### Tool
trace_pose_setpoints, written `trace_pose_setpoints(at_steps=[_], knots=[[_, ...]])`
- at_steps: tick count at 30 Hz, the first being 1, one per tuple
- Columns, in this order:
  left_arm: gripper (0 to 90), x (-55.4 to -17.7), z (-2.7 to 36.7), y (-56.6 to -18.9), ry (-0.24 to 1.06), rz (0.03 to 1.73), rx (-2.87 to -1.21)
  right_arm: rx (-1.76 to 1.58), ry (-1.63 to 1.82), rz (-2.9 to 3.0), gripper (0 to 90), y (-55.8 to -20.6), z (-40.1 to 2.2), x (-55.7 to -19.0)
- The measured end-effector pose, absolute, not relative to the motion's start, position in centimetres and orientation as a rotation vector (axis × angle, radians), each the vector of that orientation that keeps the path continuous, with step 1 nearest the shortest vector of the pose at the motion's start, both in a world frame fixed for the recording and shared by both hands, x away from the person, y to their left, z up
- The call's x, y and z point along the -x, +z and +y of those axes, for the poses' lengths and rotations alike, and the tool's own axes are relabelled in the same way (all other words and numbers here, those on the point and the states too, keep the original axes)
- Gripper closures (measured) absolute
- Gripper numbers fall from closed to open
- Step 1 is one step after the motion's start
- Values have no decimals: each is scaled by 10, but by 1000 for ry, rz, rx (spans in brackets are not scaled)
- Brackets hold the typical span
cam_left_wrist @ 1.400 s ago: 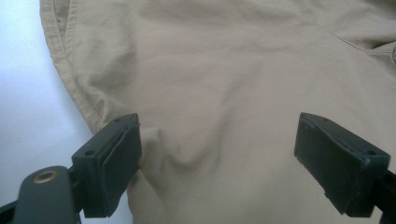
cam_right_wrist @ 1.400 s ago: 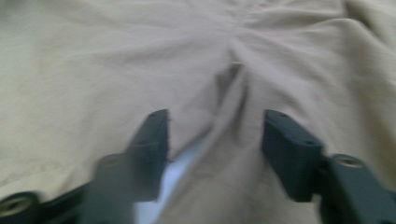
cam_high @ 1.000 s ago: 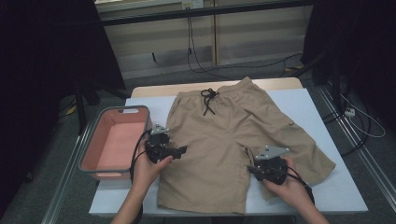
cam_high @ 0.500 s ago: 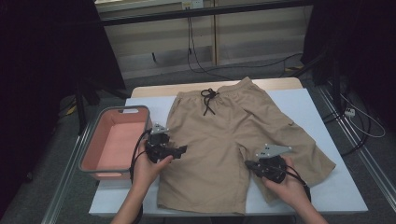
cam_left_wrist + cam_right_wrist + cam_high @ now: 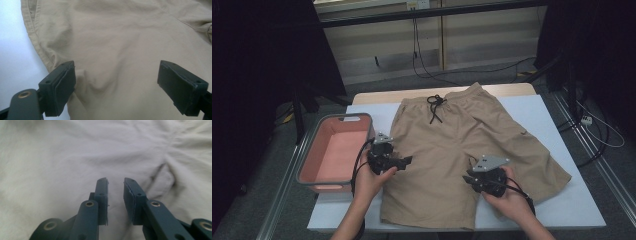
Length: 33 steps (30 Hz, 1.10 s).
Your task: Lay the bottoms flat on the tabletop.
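Tan shorts (image 5: 462, 145) with a black drawstring (image 5: 435, 107) lie flat on the white table (image 5: 562, 200), waistband at the far side. My left gripper (image 5: 404, 161) hovers over the left leg near its outer seam. Its jaws stand wide open (image 5: 116, 85) above smooth cloth (image 5: 120, 37). My right gripper (image 5: 469, 179) sits over the right leg, pointing toward the middle. Its jaws have just been opening and now stand a narrow gap apart (image 5: 115, 182). Nothing is pinched between them, and a puckered fold of cloth (image 5: 162, 175) lies just ahead.
A coral tub with a grey rim (image 5: 357, 117) stands at the table's left edge, close to my left hand. Cables (image 5: 597, 130) trail on the floor to the right. Bare table shows to the right of the shorts and along the near edge.
My right gripper has shifted a little to the left over the right leg. The left gripper and the shorts have stayed put.
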<state>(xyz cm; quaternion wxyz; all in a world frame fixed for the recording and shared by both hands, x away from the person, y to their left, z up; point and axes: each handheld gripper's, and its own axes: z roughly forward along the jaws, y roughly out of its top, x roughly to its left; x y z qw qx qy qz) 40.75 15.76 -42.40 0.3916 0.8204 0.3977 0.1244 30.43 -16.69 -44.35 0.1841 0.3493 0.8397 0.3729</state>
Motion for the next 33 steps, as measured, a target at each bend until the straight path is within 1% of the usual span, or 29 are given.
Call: trace_pose_setpoints(at_steps=[2, 5, 6, 9, 10, 12, 13, 14, 15, 17, 18, 19, 21, 27, 33], knots=[[151, -407, 157, -424, 317, 1008, -2087, -1002, 1009, 2370, 736, -447, -165, -307], [151, -407, 157, -424, 321, 1007, -2085, -1058, 943, 2342, 732, -451, -173, -314], [151, -407, 158, -424, 318, 1008, -2082, -1076, 933, 2333, 705, -451, -175, -315], [151, -408, 159, -425, 315, 1014, -2084, -1123, 930, 2291, 577, -452, -184, -320], [151, -409, 158, -425, 319, 1015, -2083, -1134, 933, 2287, 549, -454, -185, -322], [151, -408, 157, -426, 312, 1011, -2089, -1149, 928, 2291, 544, -457, -185, -326], [151, -408, 157, -425, 313, 1010, -2089, -1160, 941, 2289, 558, -459, -184, -328], [151, -408, 157, -424, 311, 1009, -2087, -1172, 961, 2289, 591, -460, -184, -330], [151, -408, 157, -424, 316, 1008, -2085, -1173, 973, 2301, 646, -460, -183, -332], [151, -408, 157, -424, 314, 1009, -2084, -1155, 984, 2319, 801, -460, -181, -333], [151, -408, 157, -425, 313, 1009, -2085, -1132, 973, 2323, 853, -459, -179, -332], [151, -408, 158, -425, 312, 1009, -2087, -1108, 956, 2321, 881, -457, -177, -330], [151, -408, 158, -425, 317, 1013, -2084, -1087, 982, 2328, 897, -453, -176, -328], [151, -408, 156, -425, 315, 1008, -2093, -1028, 1072, 2297, 900, -432, -165, -326], [152, -408, 156, -425, 315, 1009, -2095, -982, 1111, 2319, 900, -428, -140, -335]])
